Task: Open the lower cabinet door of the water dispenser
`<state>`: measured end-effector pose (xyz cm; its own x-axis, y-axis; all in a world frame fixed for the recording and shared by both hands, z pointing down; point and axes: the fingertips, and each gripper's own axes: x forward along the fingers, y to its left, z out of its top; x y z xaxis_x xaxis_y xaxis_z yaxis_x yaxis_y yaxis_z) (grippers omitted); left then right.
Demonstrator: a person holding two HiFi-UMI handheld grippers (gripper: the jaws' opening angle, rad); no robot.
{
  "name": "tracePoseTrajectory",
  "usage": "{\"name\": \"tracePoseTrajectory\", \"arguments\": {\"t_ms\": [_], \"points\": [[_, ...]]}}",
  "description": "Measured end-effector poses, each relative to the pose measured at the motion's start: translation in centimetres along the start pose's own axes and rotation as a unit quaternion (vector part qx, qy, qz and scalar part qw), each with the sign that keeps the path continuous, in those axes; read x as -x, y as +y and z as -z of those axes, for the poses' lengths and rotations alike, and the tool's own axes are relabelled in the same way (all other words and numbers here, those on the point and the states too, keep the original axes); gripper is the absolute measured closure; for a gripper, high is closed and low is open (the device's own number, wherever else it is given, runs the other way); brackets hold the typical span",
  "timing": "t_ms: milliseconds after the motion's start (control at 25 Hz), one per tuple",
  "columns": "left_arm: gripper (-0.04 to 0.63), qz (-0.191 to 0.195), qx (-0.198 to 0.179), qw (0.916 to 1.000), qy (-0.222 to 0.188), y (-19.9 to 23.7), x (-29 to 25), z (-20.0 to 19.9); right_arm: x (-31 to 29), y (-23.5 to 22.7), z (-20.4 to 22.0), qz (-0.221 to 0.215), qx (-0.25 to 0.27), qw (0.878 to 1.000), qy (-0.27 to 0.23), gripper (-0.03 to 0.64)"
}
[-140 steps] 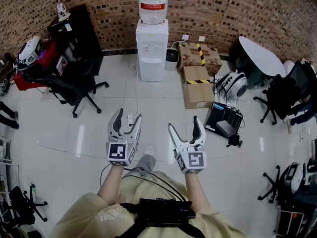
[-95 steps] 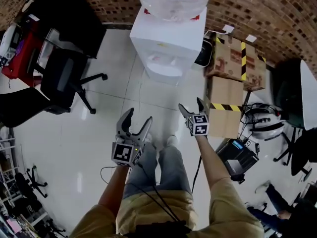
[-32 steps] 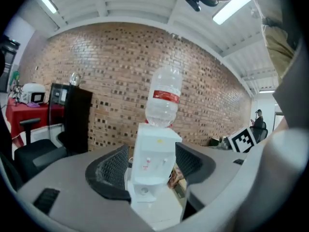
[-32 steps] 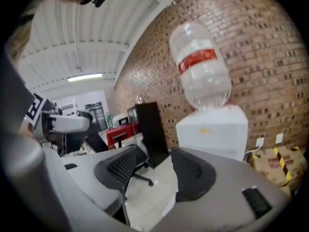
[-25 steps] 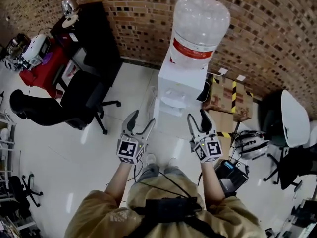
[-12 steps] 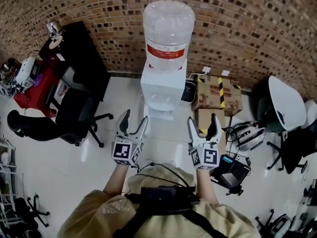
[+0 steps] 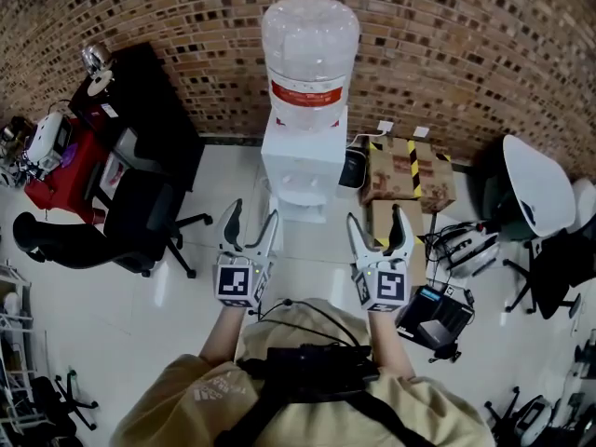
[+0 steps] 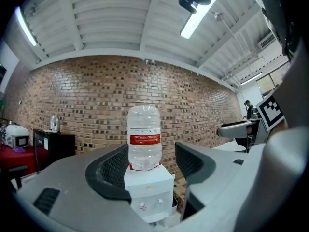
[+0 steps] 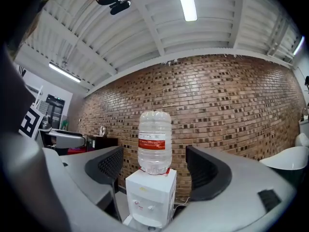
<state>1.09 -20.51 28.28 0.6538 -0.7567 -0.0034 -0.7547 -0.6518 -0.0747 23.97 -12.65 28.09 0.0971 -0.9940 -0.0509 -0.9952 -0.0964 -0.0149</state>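
Observation:
The white water dispenser (image 7: 300, 168) stands against the brick wall with a clear bottle (image 7: 310, 54) with a red label on top. Its lower front is barely seen from above, and both gripper views hide it behind the gripper bodies. My left gripper (image 7: 252, 214) is held level in front of the dispenser, left of it, open and empty. My right gripper (image 7: 376, 217) is held to the right, jaws wide but closing, nothing between them. The dispenser (image 8: 147, 195) shows between the left gripper's (image 8: 150, 168) pads, well beyond them. The right gripper (image 9: 155, 168) frames the dispenser (image 9: 150, 197) likewise.
A black office chair (image 7: 140, 217) and a black cabinet (image 7: 149, 91) stand to the left, with a red table (image 7: 65, 170) beyond. Cardboard boxes (image 7: 410, 170) with yellow-black tape sit right of the dispenser. A black device (image 7: 438, 315) and a white round table (image 7: 535, 184) are further right.
The right gripper's jaws stand much wider than a second ago. Both grippers have risen and drawn back from the dispenser, which now sits further off in the head view.

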Motion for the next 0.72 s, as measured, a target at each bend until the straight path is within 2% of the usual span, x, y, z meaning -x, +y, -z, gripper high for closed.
{"name": "tracePoseTrajectory", "arguments": {"t_ms": [200,720], "points": [[0.308,-0.024,0.014,0.9991,-0.032,1.1,0.7,-0.5,0.0,0.7,0.1,-0.004,-0.007,1.000,0.000,0.186],[0.308,-0.004,0.020,0.9998,-0.002,0.5,1.4,0.8,0.2,2.6,0.7,-0.020,-0.012,1.000,0.008,0.189]]}}
